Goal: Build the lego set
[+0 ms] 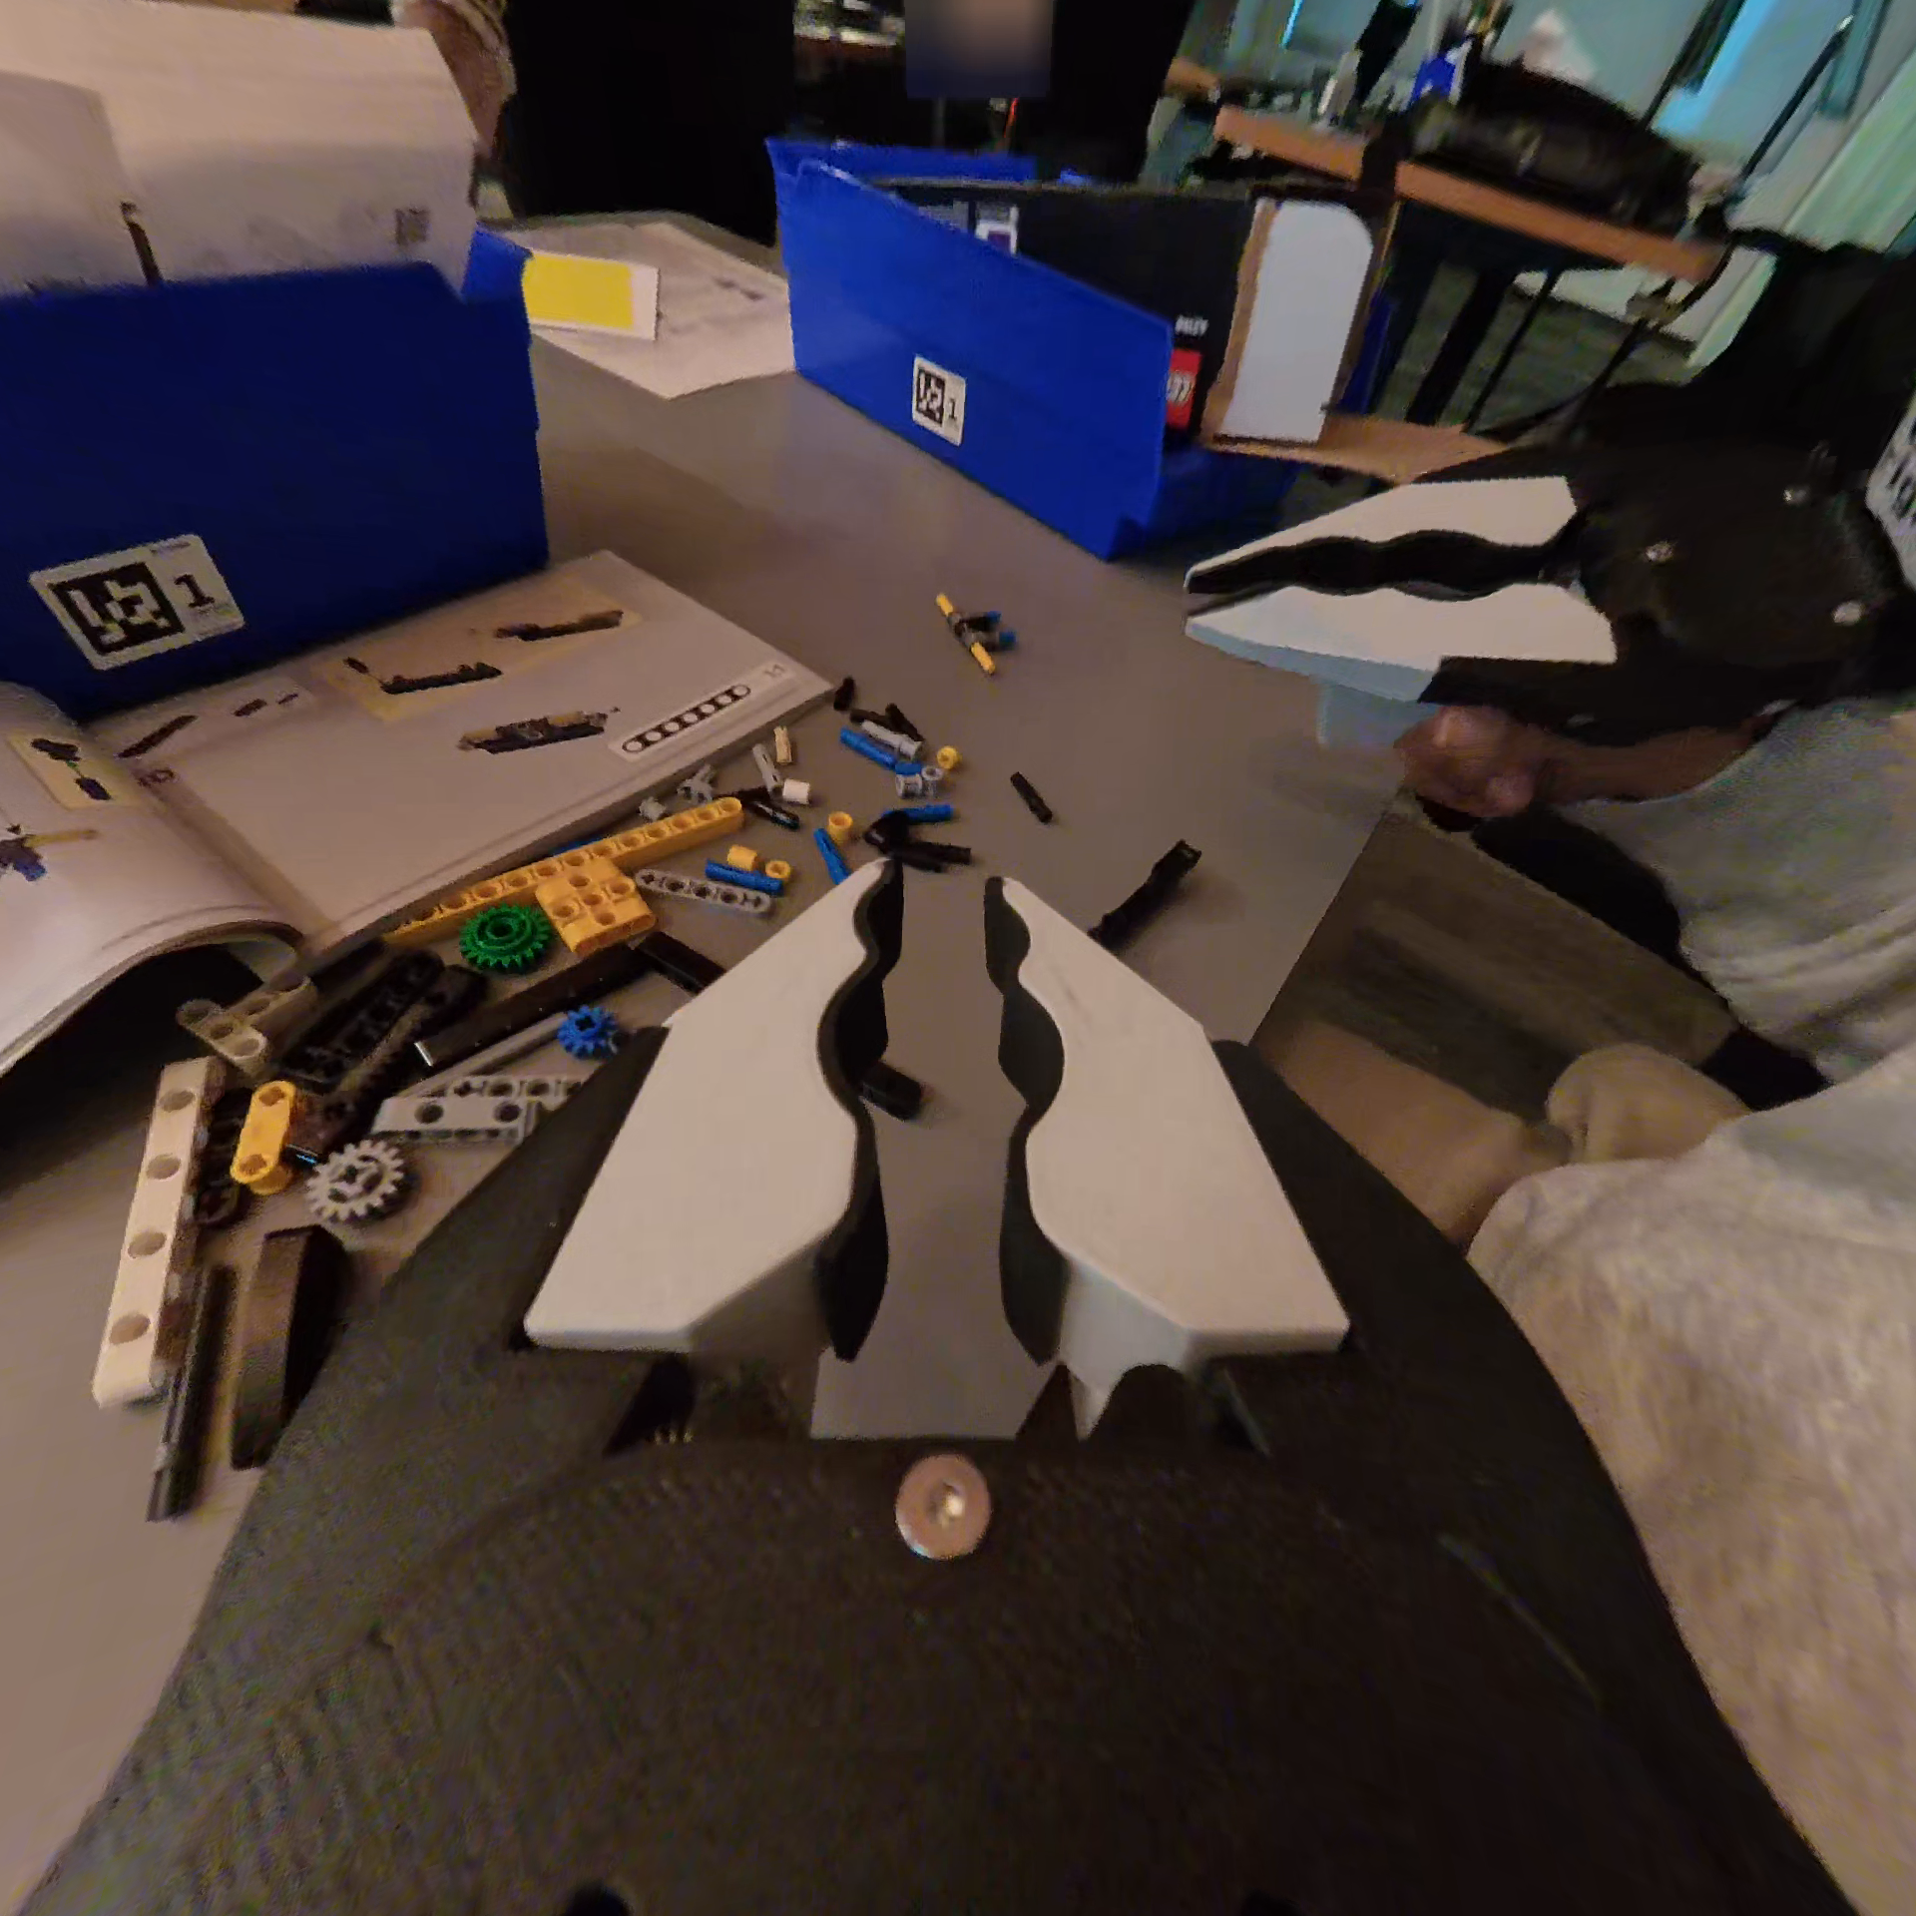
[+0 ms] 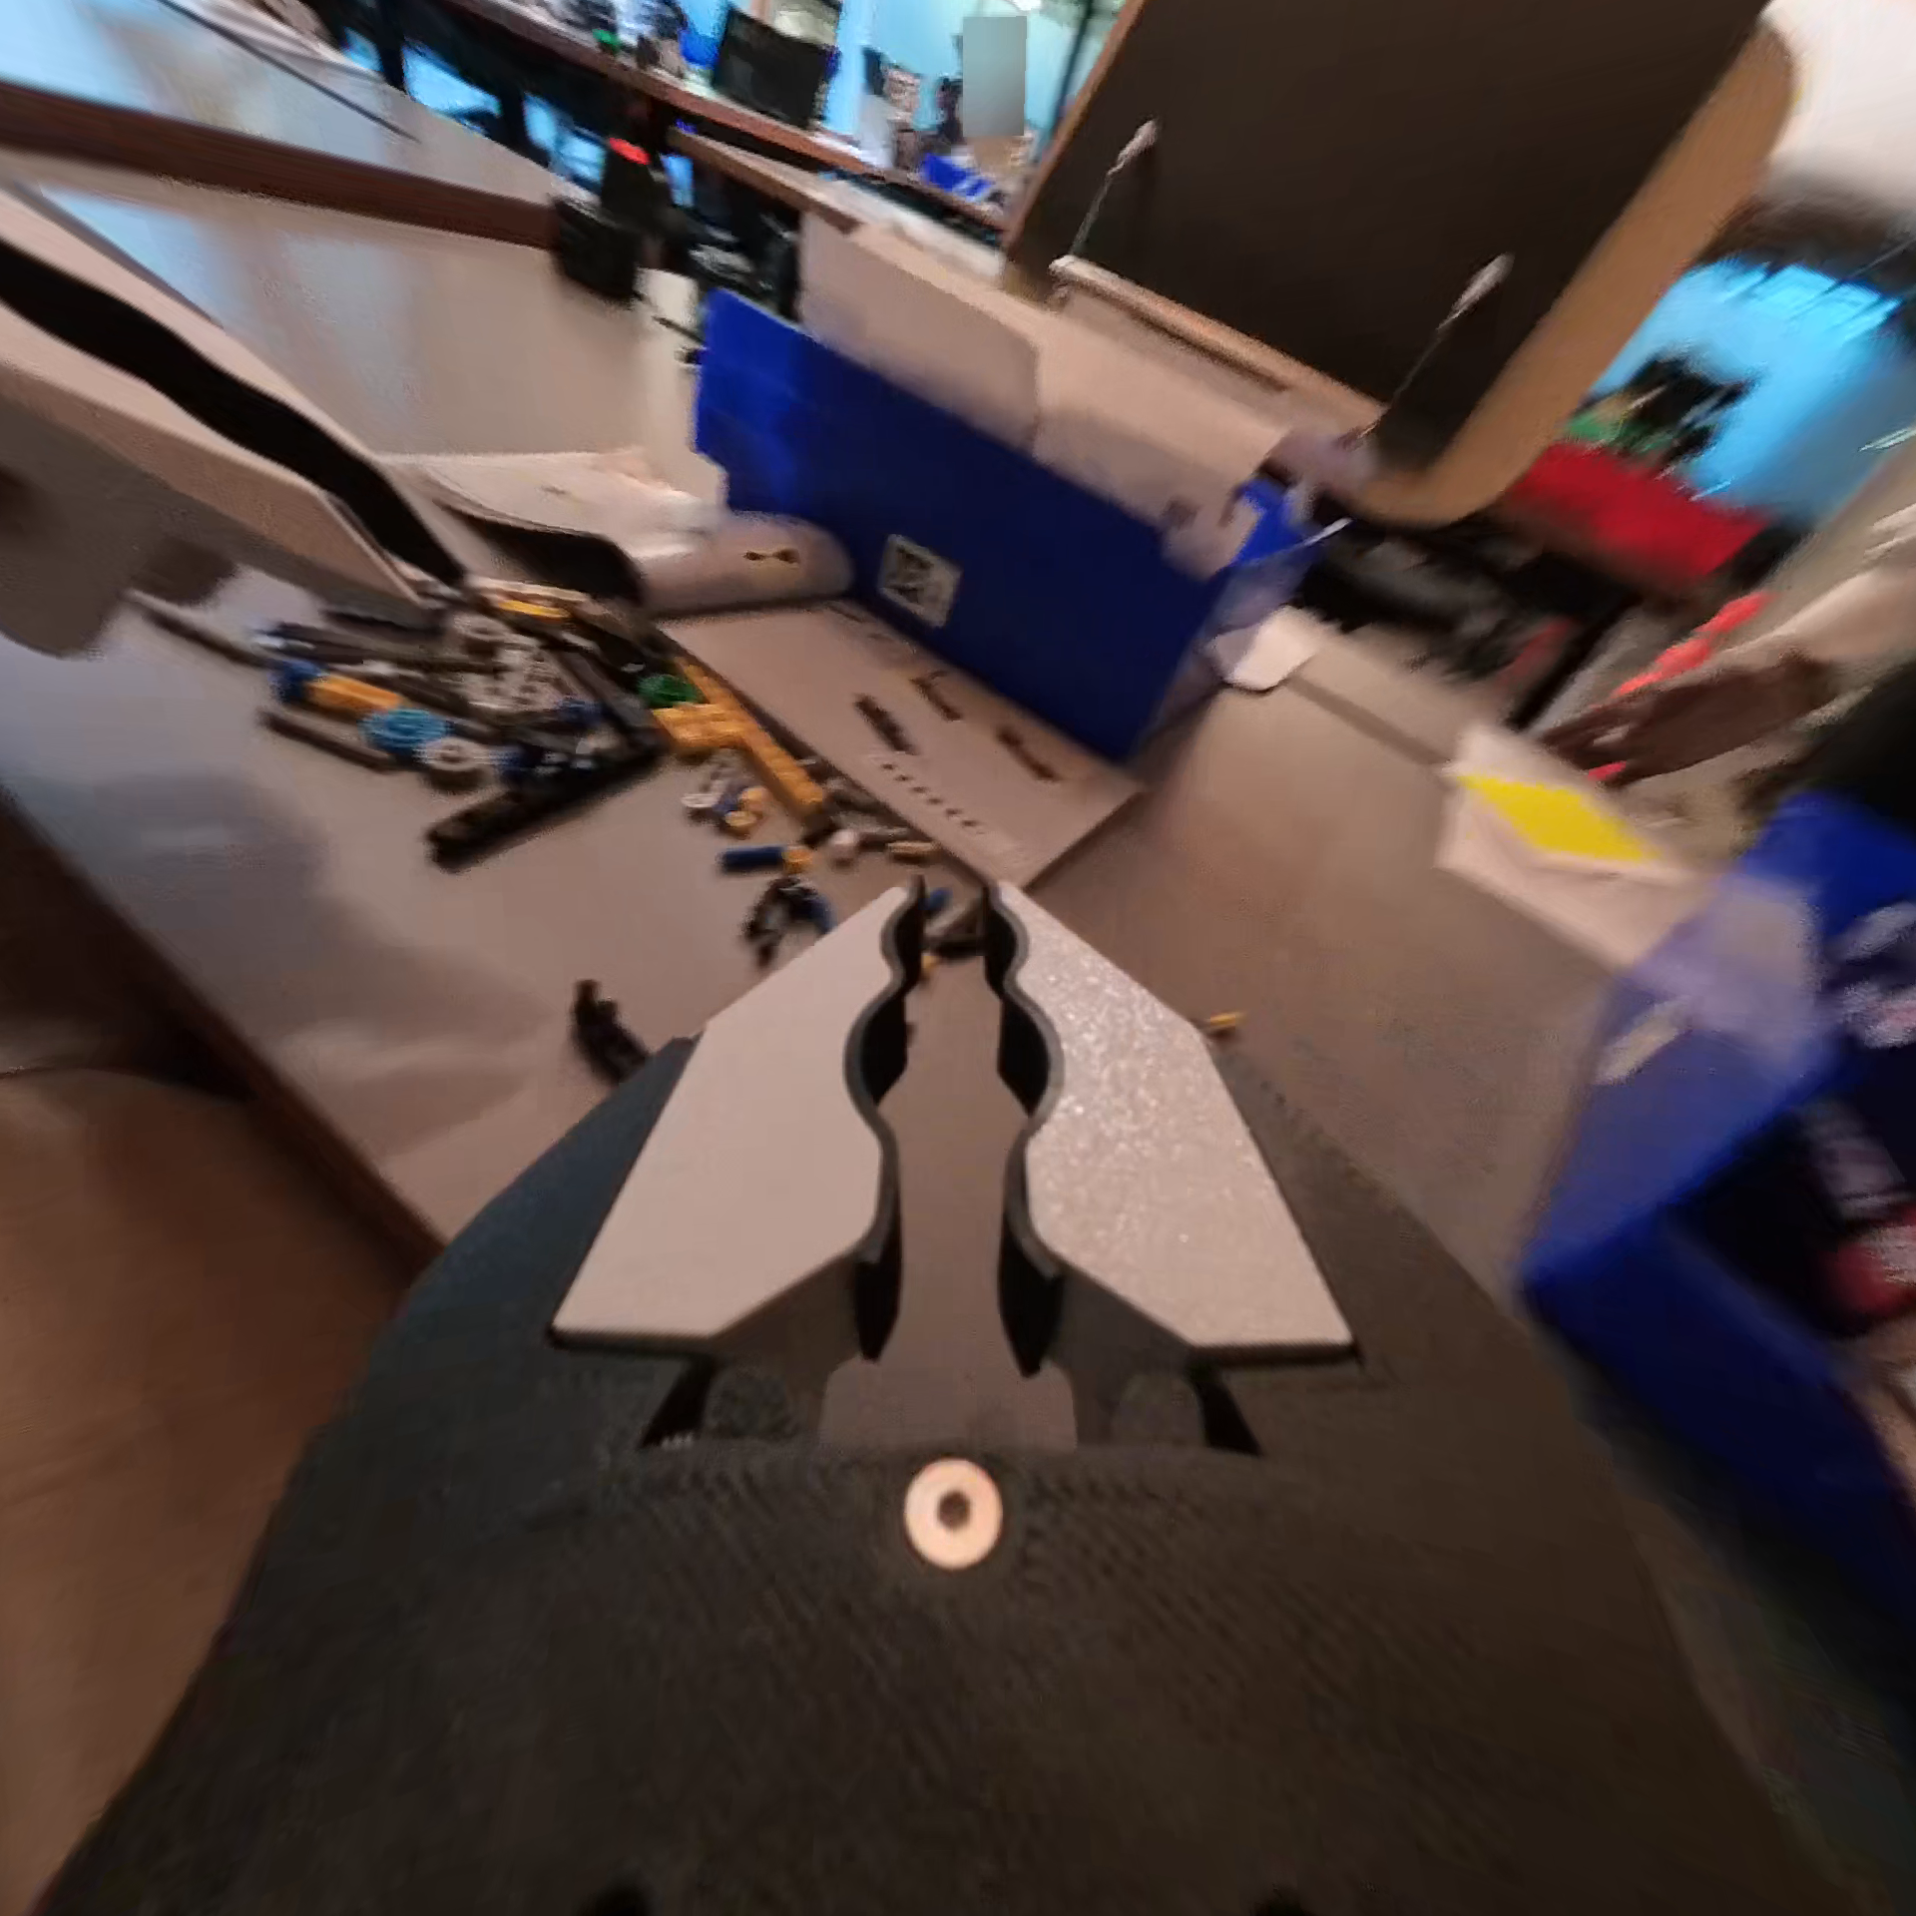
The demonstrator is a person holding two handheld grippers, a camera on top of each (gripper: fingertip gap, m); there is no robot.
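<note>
Loose lego parts lie on the grey table (image 1: 1089, 498): a yellow beam assembly (image 1: 581, 871), a green gear (image 1: 505, 936), and blue, black and yellow pins. A small yellow axle with black and blue pieces (image 1: 975, 632) lies apart from them. My left gripper (image 1: 938, 881) hovers over the pile's near edge, jaws slightly open and empty; a black pin (image 1: 892, 1091) lies beneath it. My right gripper (image 1: 1192, 601) hovers to the right of the small axle piece. In its own blurred view (image 2: 954, 897) the jaws stand narrowly apart with nothing between the pads, and the axle piece (image 2: 949, 928) shows just beyond the tips.
An open instruction booklet (image 1: 415, 747) lies at the left. Two blue bins (image 1: 259, 435) (image 1: 985, 342) stand at the back. A long black part (image 1: 1146, 897) lies near the table's right edge. A person's hand (image 1: 1472, 767) and sleeve are at the right. My left tips are roughly 12 centimetres from the green gear (image 1: 505, 936). The right camera catches it too, in the right wrist view (image 2: 668, 687).
</note>
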